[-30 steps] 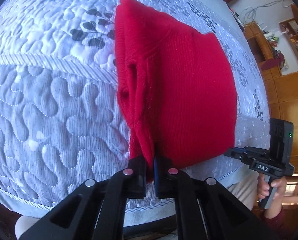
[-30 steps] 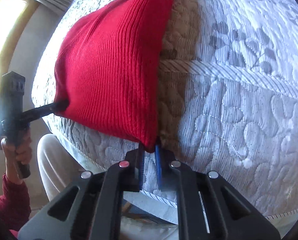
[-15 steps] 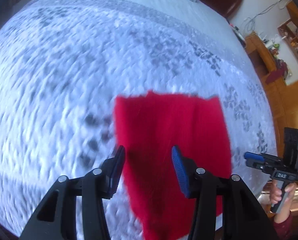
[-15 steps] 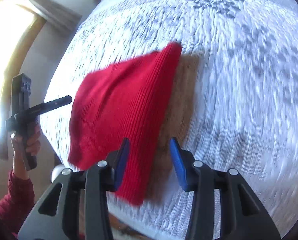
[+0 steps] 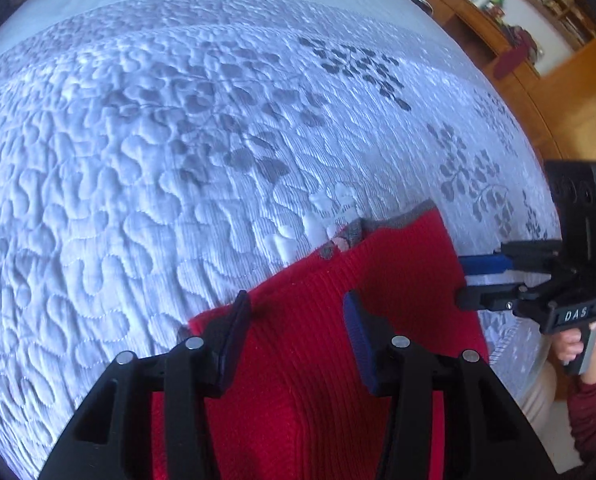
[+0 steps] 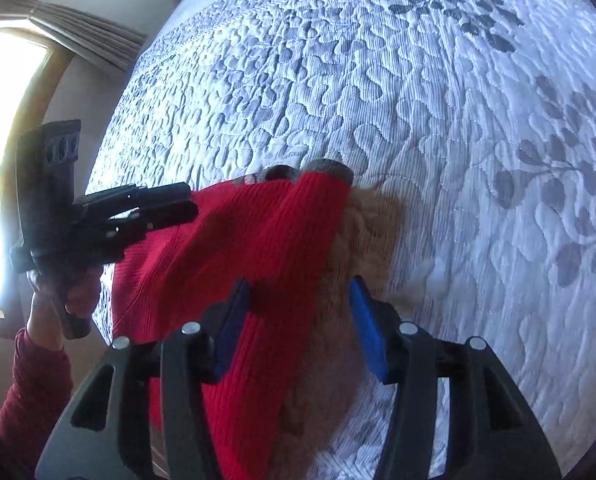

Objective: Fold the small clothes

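Note:
A red ribbed knit garment (image 5: 382, 280) lies folded on the quilted bed near its front edge; it also shows in the right wrist view (image 6: 258, 236). A grey piece of clothing (image 5: 354, 232) peeks out from under its far edge. My left gripper (image 5: 296, 316) is open and empty, its jaws hovering over the garment's near left part. My right gripper (image 6: 298, 300) is open and empty over the garment's right edge. The right gripper also shows at the right of the left wrist view (image 5: 474, 278), open beside the garment.
The white and grey quilted bedspread (image 5: 178, 152) fills most of both views. Wooden furniture (image 5: 546, 92) stands beyond the bed on the right. A bright window with a curtain (image 6: 26, 60) is on the left. The left gripper (image 6: 182, 210) shows beside the garment.
Both grippers were shut on the red garment's corners a second ago and held it up. They opened and let it drop, and it now lies folded on the bed below them.

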`<control>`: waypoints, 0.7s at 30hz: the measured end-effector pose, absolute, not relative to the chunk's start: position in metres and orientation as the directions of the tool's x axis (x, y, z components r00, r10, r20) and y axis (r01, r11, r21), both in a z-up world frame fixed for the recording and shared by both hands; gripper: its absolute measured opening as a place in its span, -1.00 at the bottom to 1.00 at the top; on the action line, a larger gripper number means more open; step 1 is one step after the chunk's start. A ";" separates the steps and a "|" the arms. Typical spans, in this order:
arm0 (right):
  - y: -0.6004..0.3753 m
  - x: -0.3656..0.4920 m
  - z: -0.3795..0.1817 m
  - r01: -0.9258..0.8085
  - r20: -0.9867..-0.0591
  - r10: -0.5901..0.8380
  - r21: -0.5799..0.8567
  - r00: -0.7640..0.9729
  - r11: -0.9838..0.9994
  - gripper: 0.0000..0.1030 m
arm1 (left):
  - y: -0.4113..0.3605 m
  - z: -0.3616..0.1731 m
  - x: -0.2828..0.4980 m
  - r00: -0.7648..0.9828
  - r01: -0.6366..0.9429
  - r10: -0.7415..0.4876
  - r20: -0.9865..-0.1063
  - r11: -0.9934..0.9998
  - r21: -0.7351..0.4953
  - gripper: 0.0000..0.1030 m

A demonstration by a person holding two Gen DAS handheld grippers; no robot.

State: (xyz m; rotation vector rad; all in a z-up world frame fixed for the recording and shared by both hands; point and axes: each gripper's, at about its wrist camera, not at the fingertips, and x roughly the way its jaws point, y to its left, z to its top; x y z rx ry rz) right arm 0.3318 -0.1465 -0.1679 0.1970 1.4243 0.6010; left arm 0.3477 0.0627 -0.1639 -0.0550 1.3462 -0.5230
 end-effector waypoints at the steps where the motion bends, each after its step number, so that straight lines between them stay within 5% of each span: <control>1: -0.146 0.333 -0.170 -0.269 -0.866 0.500 0.475 0.028 0.838 0.03 | 0.061 -0.165 0.348 0.123 0.335 -0.392 -0.912 0.881 -0.334 -0.68; 3: -0.145 0.337 -0.174 -0.263 -0.864 0.503 0.479 0.029 0.837 0.03 | 0.059 -0.169 0.347 0.096 0.338 -0.391 -0.915 0.878 -0.340 -0.96; 10: -0.149 0.338 -0.166 -0.276 -0.864 0.498 0.464 0.065 0.841 0.03 | 0.103 -0.150 0.353 0.277 0.141 -0.348 -0.896 0.937 -0.321 -0.98; 15: -0.145 0.347 -0.168 -0.259 -0.858 0.511 0.483 0.050 0.837 0.11 | 0.083 -0.160 0.350 0.236 0.206 -0.324 -0.916 0.938 -0.279 -0.95; 17: -0.144 0.351 -0.176 -0.227 -0.857 0.514 0.497 0.022 0.838 0.13 | 0.077 -0.159 0.348 0.250 0.207 -0.301 -0.920 0.945 -0.253 -0.86; 19: -0.143 0.355 -0.184 -0.192 -0.846 0.533 0.524 -0.008 0.830 0.14 | 0.075 -0.155 0.346 0.273 0.185 -0.270 -0.923 0.957 -0.225 -0.36; 21: -0.142 0.359 -0.191 -0.167 -0.833 0.553 0.550 -0.029 0.819 0.12 | 0.076 -0.148 0.340 0.310 0.183 -0.249 -0.918 0.963 -0.199 -0.21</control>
